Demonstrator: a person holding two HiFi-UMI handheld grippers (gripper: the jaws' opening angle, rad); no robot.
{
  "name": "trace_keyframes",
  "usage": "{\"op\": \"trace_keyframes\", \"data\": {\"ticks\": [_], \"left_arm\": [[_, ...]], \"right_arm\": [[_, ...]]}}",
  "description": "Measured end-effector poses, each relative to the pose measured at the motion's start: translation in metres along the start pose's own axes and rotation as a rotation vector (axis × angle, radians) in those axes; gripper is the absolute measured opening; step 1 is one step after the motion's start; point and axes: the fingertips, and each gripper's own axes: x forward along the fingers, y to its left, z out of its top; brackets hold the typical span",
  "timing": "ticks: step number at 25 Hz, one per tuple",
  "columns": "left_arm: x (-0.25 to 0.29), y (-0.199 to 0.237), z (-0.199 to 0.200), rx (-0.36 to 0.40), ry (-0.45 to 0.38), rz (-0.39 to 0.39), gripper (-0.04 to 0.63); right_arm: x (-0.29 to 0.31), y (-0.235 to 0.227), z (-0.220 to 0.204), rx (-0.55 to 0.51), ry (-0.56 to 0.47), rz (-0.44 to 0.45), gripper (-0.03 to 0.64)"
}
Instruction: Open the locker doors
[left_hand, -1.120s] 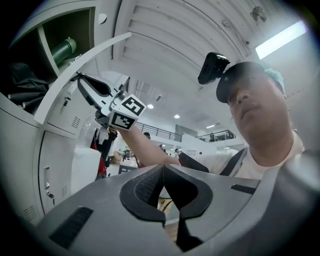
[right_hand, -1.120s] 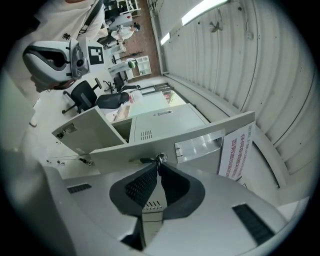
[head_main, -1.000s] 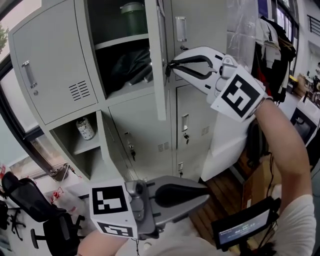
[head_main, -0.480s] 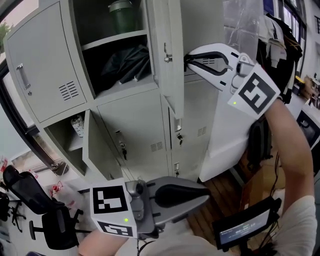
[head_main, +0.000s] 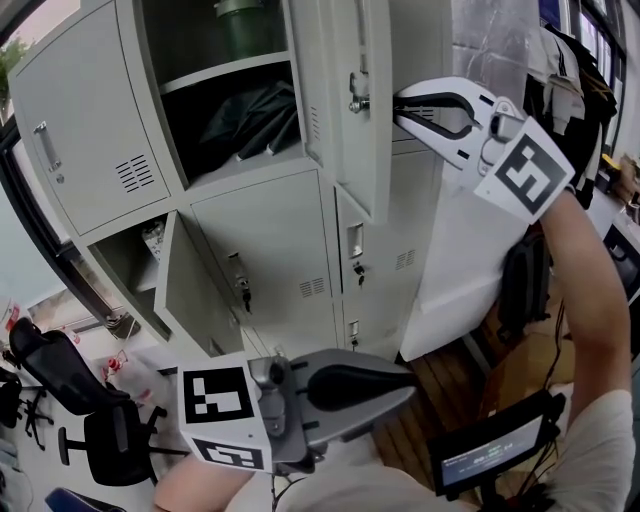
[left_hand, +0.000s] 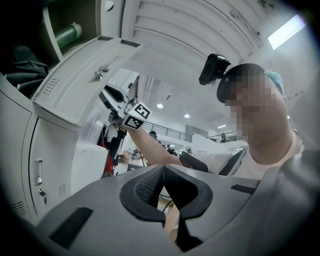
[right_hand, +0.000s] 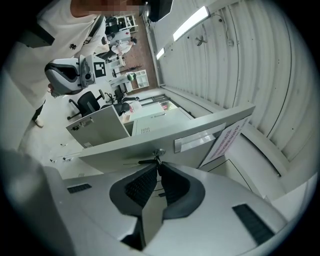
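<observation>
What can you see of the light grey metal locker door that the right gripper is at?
The light grey metal locker door is an upper one and stands open, away from its compartment. It looks like painted sheet steel. It bears a recessed handle, vent slots and a lock with a small key. The right gripper is shut on that key; nothing else touches the door.

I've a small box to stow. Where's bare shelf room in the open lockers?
The top shelf left of the green container looks bare, as does the lower-left locker beside the jar. The dark bag crowds the middle shelf.
</observation>
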Motion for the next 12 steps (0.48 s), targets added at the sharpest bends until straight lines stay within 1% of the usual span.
{"op": "trace_keyframes", "data": {"ticks": [3, 12], "left_arm": [[0.0009, 0.0003, 0.0000, -0.001, 0.000, 0.010, 0.011], [0.0019, -0.0018, -0.0036, -0.010, -0.006, 0.023, 0.011]], "right_arm": [[0.0003, -0.0009, 0.0020, 0.006, -0.020, -0.003, 0.034], [0.0006, 0.0006, 0.0023, 0.010, -0.012, -0.024, 0.034]]}}
